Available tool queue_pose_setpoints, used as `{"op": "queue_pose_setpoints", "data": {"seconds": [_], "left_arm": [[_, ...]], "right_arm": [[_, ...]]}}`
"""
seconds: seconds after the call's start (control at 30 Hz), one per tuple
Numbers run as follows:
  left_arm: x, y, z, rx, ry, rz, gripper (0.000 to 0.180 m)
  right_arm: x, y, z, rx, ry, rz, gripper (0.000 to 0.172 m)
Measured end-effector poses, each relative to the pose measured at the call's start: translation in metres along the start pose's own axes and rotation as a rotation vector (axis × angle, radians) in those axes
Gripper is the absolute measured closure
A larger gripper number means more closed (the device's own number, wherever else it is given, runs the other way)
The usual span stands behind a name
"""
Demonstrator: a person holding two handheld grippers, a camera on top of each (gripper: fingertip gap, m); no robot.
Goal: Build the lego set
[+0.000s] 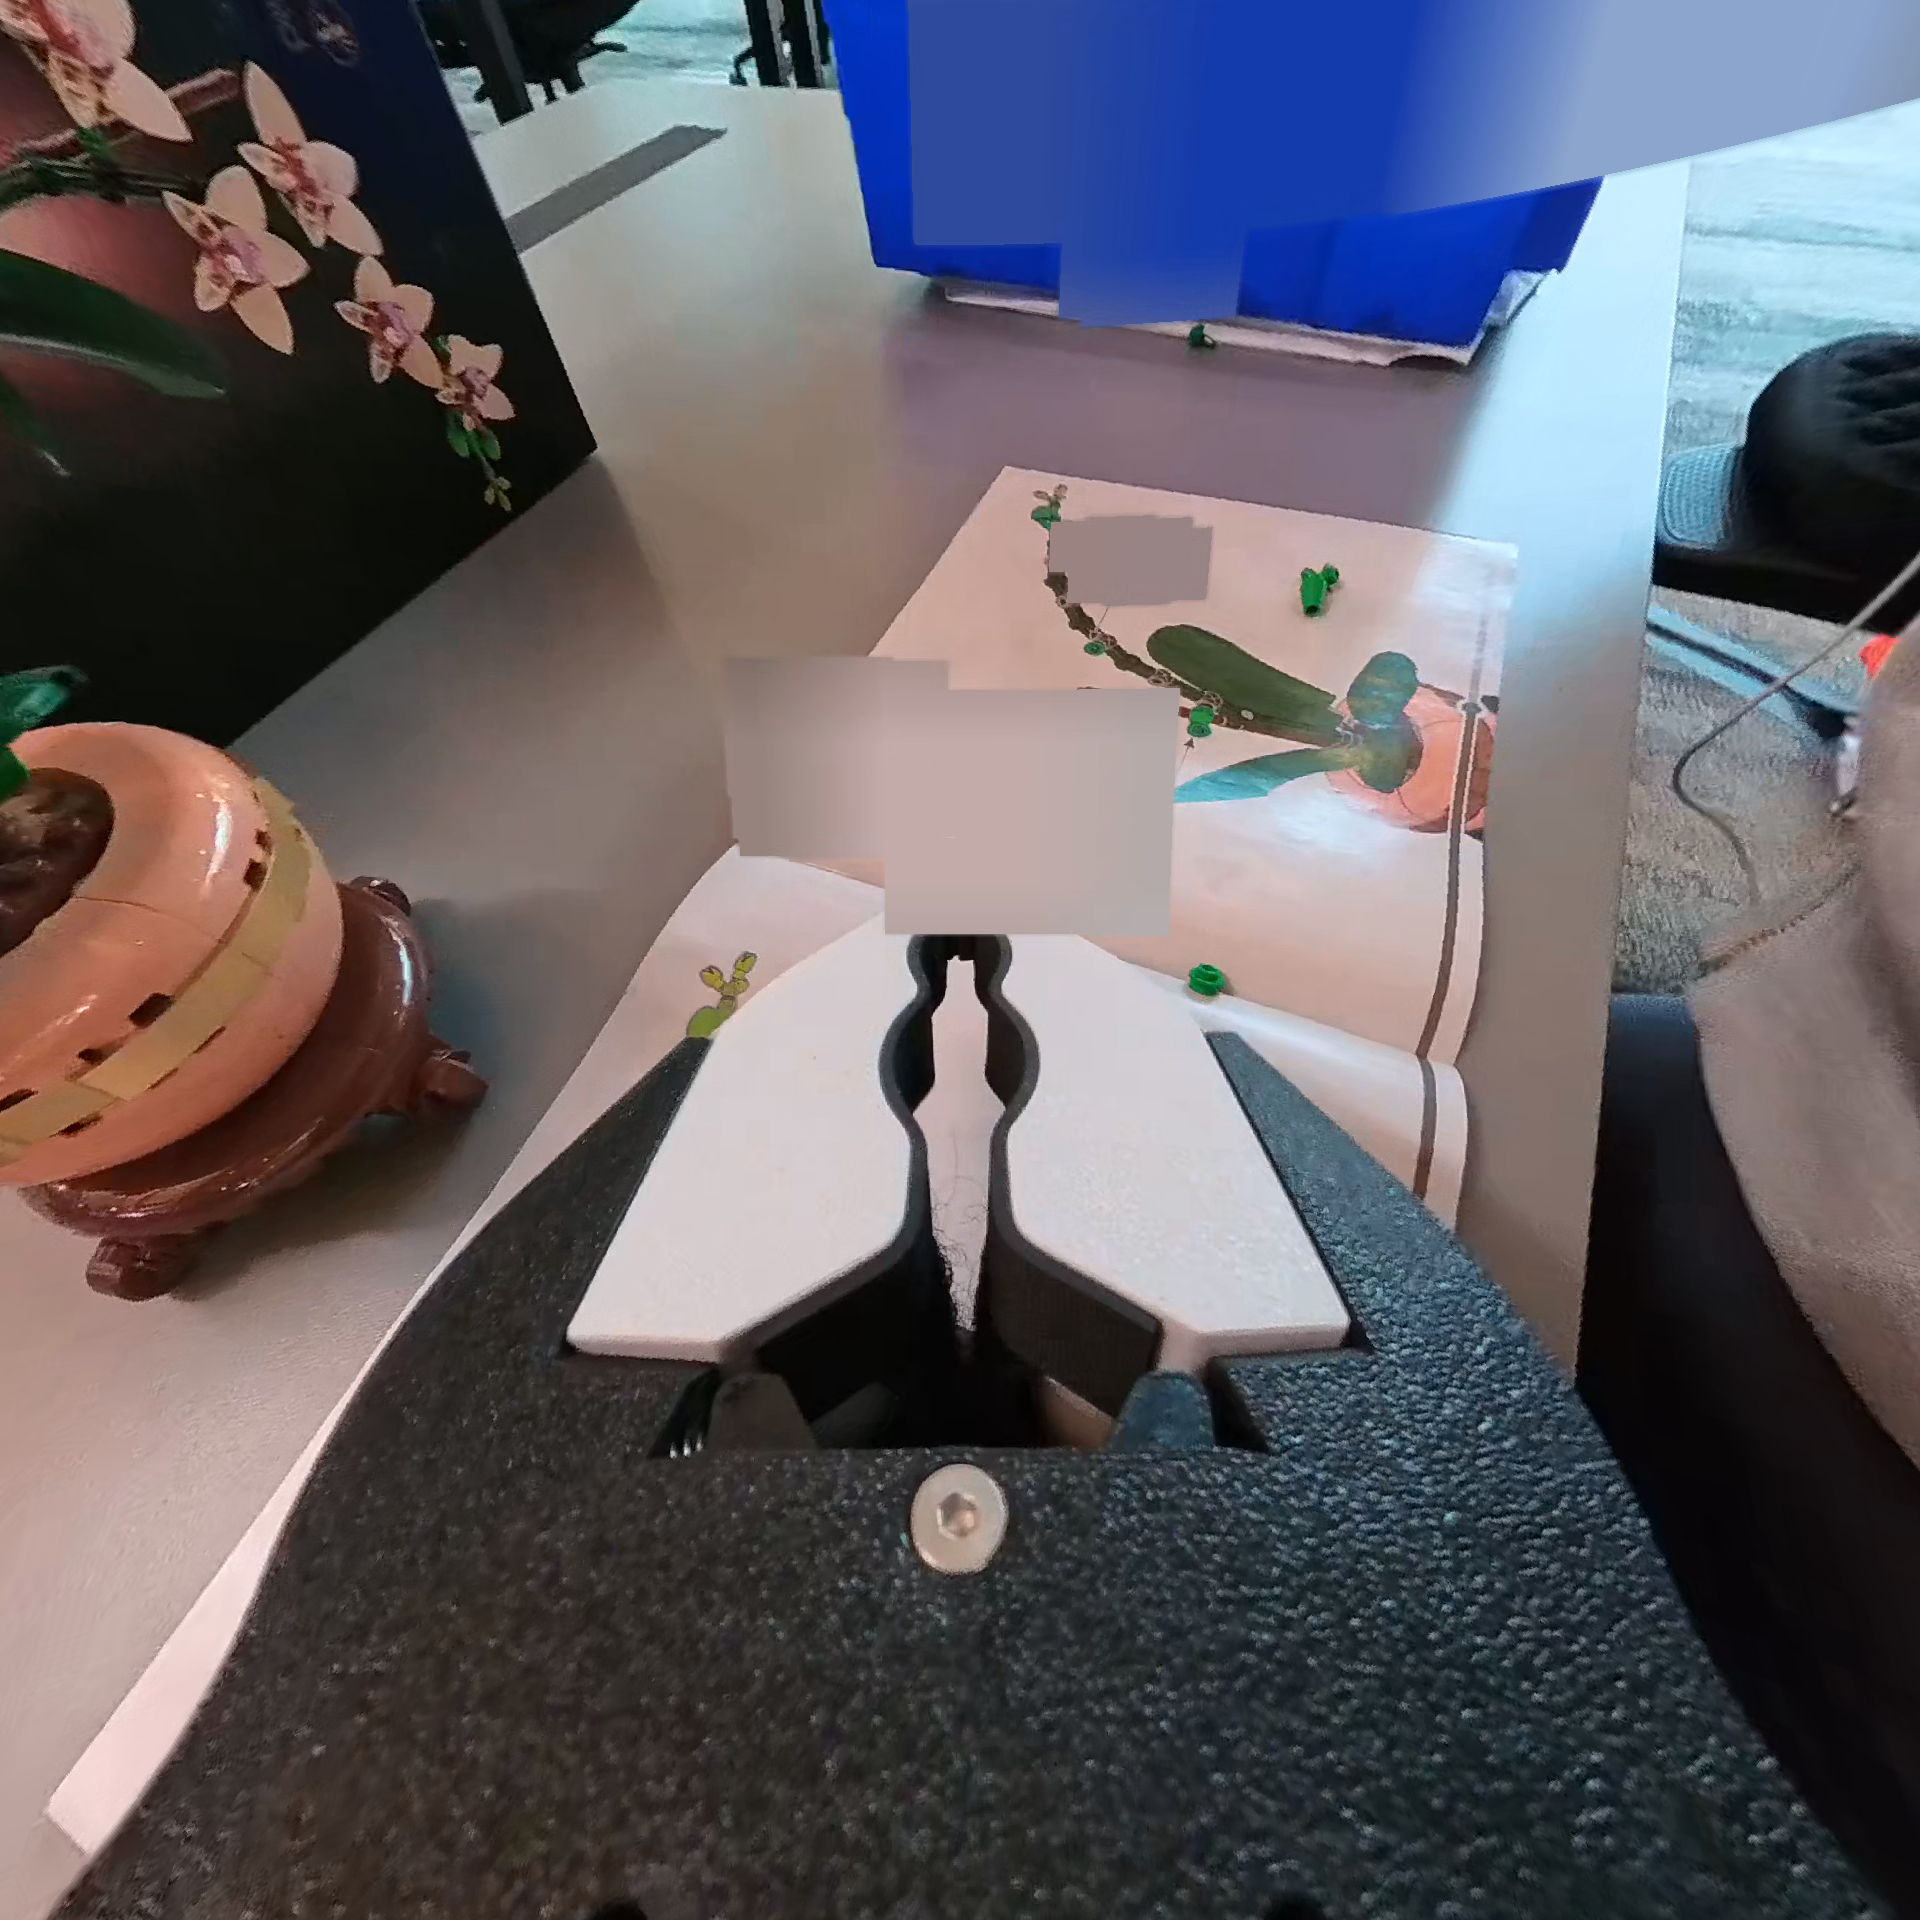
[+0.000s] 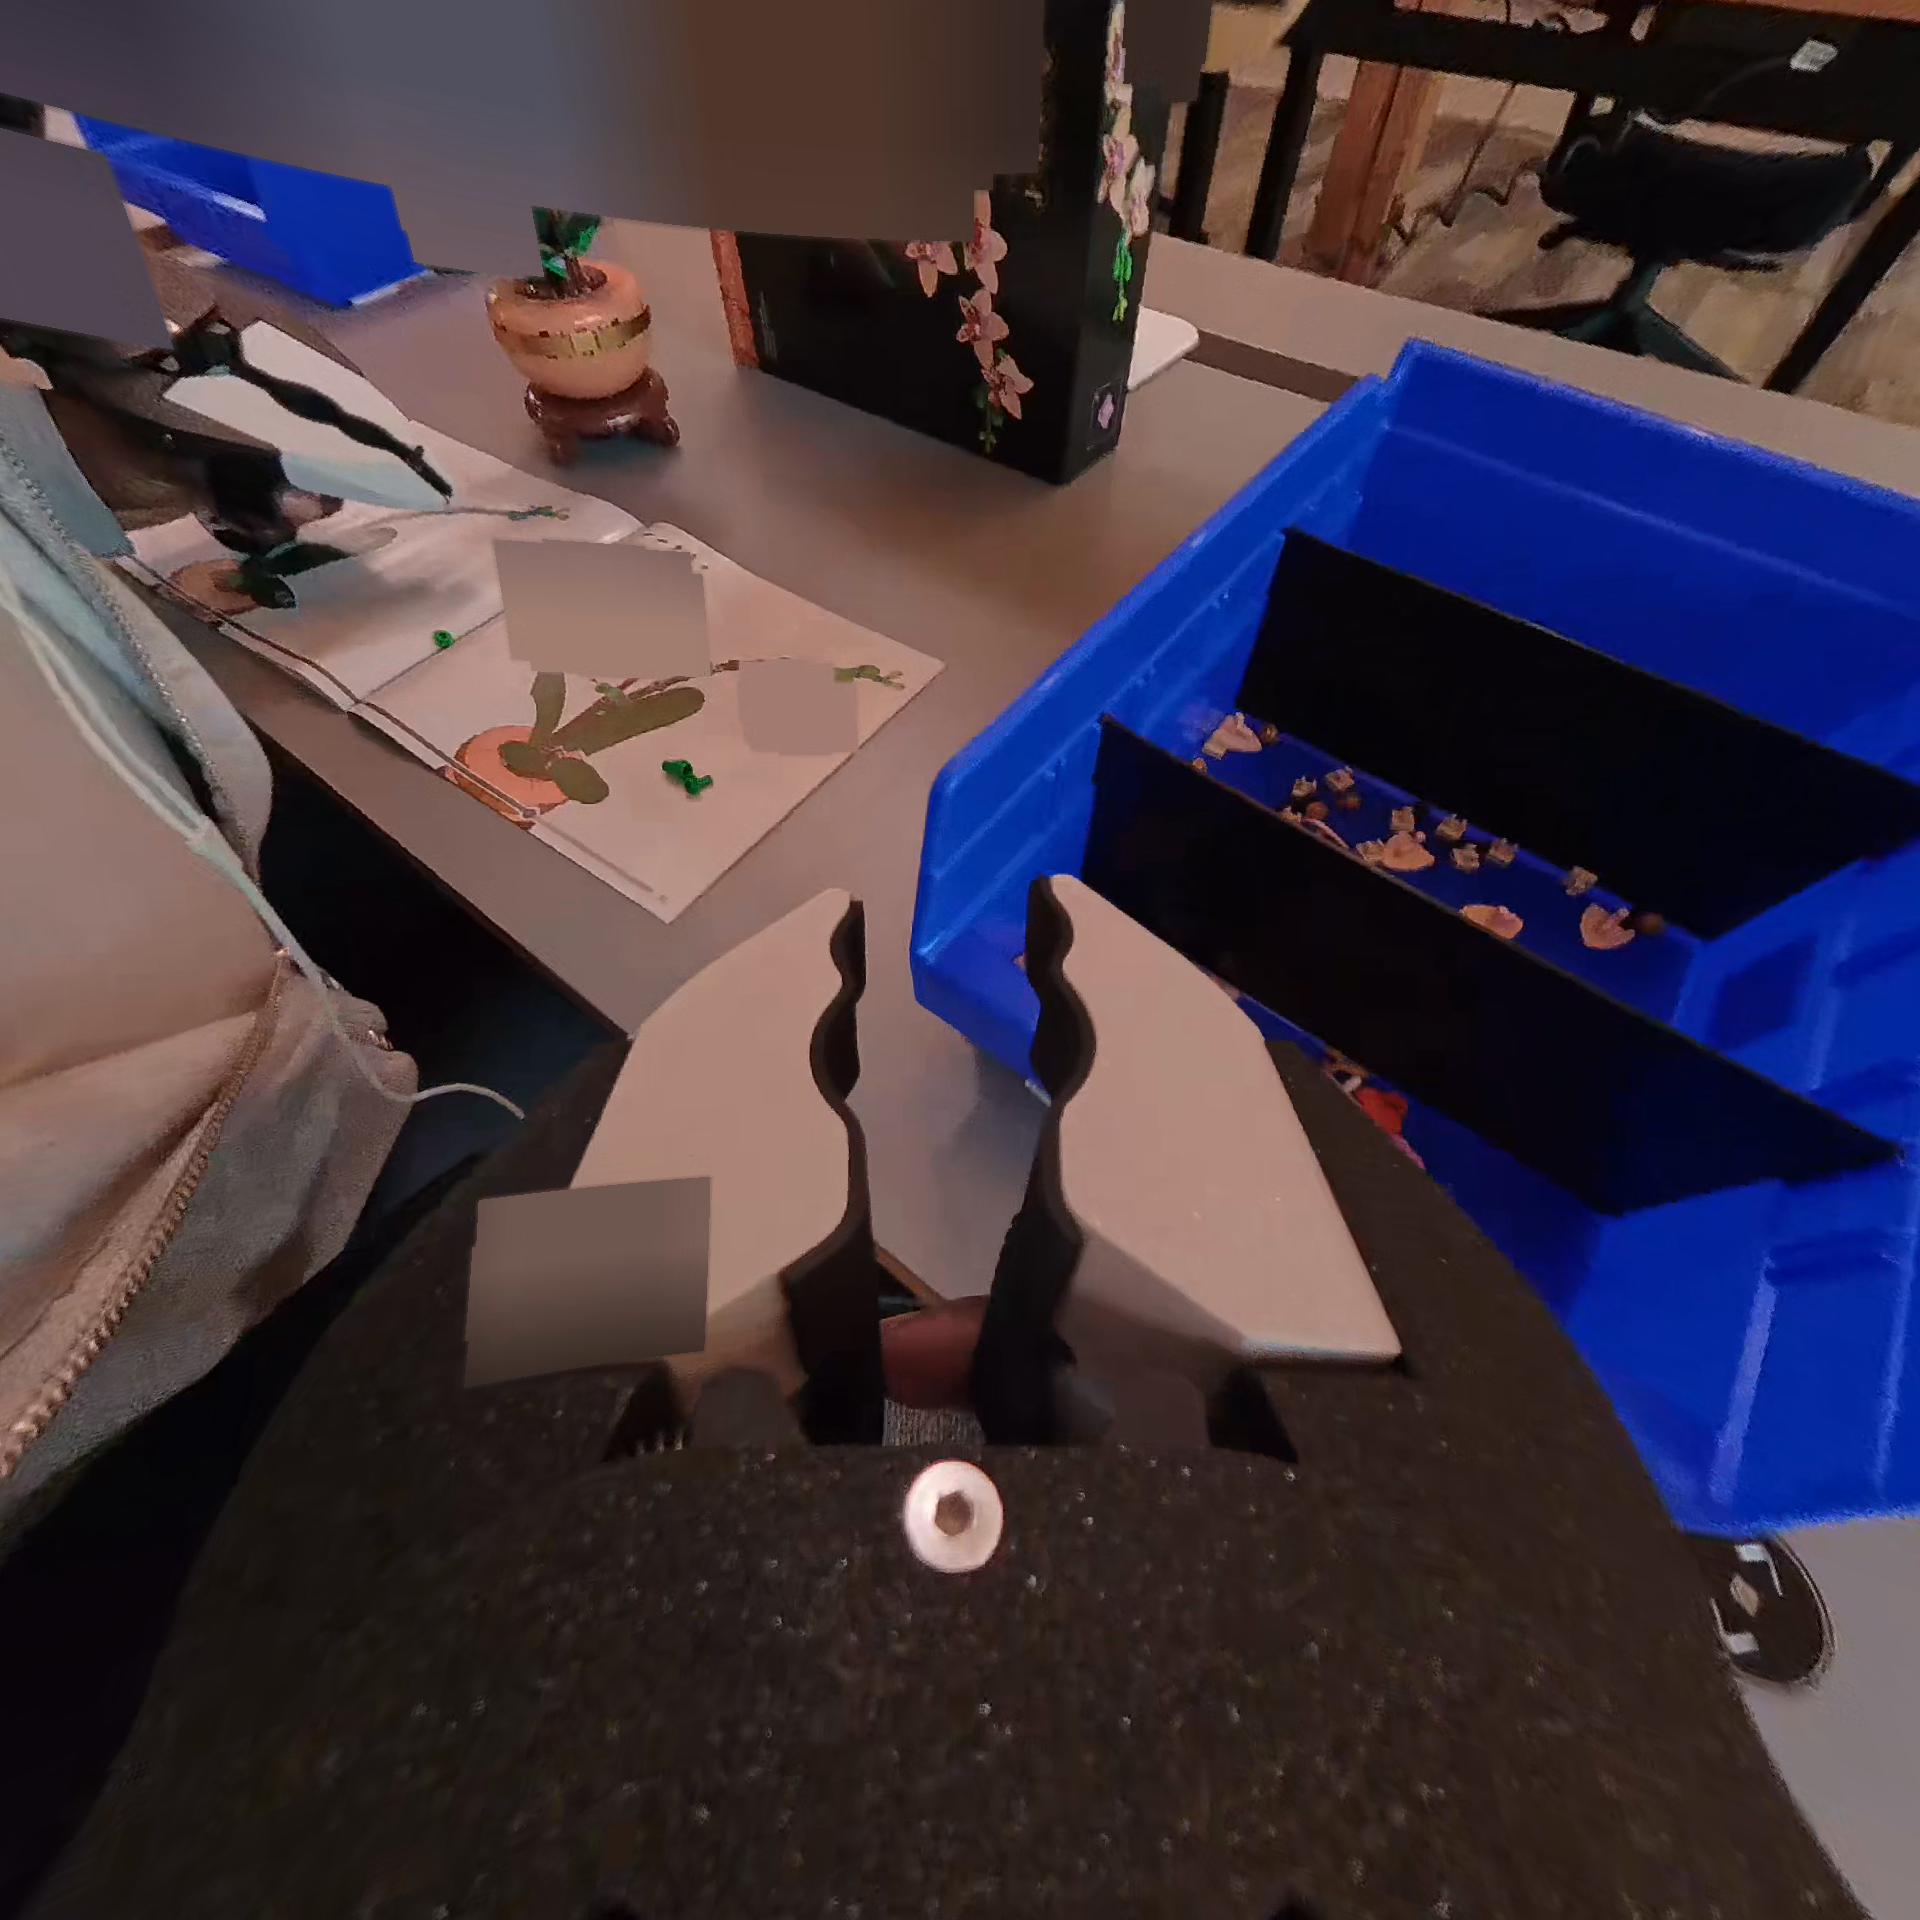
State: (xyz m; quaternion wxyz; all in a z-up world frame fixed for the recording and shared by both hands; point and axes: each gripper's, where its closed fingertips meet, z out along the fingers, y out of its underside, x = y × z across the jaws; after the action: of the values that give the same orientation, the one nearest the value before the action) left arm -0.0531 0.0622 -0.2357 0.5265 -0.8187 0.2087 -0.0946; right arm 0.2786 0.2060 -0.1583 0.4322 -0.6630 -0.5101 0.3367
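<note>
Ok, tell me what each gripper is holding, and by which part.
Right gripper: nothing, jaws open. Left gripper: cannot tell; a blurred patch covers its nearly shut tips.

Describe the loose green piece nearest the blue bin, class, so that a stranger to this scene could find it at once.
Start at the open booklet on the grey table, left of the blue bin. On its near page, just right of the printed orange pot, lies a small green piece. Unlike the tiny round green stud farther back, it is elongated and knobbly.
</note>
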Motion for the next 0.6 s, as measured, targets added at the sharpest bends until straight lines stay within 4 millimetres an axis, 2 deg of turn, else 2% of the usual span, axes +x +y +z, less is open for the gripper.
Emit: {"op": "queue_pose_setpoints", "data": {"seconds": [0.1,0.2,0.27,0.3,0.37,0.43,0.5,0.6], "left_arm": [[-0.004,-0.002,-0.002,0.018,-0.012,-0.031,0.177],[-0.009,-0.001,-0.001,0.012,-0.018,-0.069,0.177],[-0.011,0.000,-0.001,0.011,-0.019,-0.091,0.177],[-0.012,-0.001,-0.002,0.013,-0.021,-0.101,0.177],[-0.015,-0.001,-0.003,0.022,-0.027,-0.124,0.177],[-0.017,-0.002,-0.003,0.027,-0.031,-0.144,0.177],[-0.017,-0.001,-0.002,0.023,-0.026,-0.154,0.177],[-0.015,0.000,-0.002,0.017,-0.013,-0.165,0.177]], "right_arm": [[-0.007,-0.002,0.018,0.018,-0.067,-0.022,0.133],[-0.004,-0.003,0.044,-0.020,-0.065,-0.026,0.126],[0.005,0.004,0.060,-0.113,-0.017,-0.032,0.131],[0.002,0.008,0.066,-0.157,-0.038,-0.071,0.141],[-0.001,0.011,0.071,-0.207,-0.048,-0.164,0.145],[-0.001,0.014,0.064,-0.245,-0.063,-0.265,0.147],[-0.005,0.021,0.047,-0.262,-0.152,-0.301,0.148],[-0.007,0.033,0.018,-0.257,-0.283,-0.180,0.154]]}}
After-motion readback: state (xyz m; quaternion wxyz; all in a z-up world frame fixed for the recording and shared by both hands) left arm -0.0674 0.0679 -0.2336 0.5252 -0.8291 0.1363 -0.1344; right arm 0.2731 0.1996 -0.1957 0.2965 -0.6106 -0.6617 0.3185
